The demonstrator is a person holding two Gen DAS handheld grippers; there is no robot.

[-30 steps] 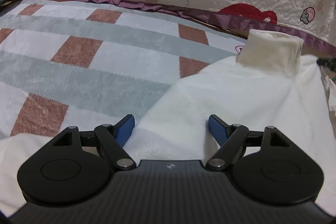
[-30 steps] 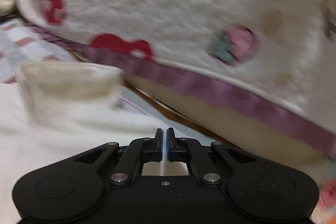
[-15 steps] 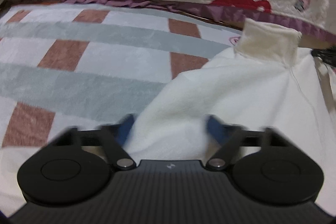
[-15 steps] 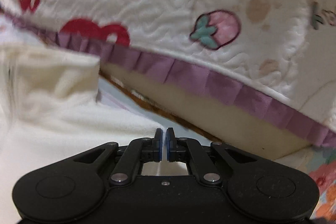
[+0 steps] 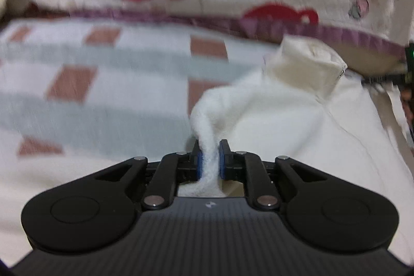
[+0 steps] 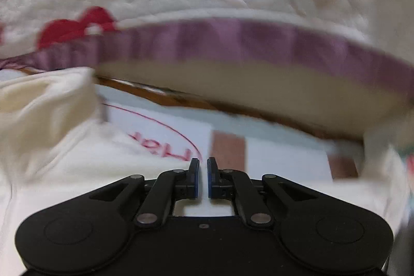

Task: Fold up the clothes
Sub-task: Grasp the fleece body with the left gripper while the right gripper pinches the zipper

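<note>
Left wrist: left tongs (image 5: 209,159) pinch a ridge of the white garment (image 5: 284,120), lower centre, on the checked bedsheet (image 5: 103,84).
Right tongs (image 6: 203,177) just opening, narrow gap, nothing between; red writing (image 6: 160,146) unreadable; sheet open at left.

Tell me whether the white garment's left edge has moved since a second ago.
Yes. The left gripper has closed on the white garment, drawing its edge rightward off the checked blanket, uncovering more of it.
</note>
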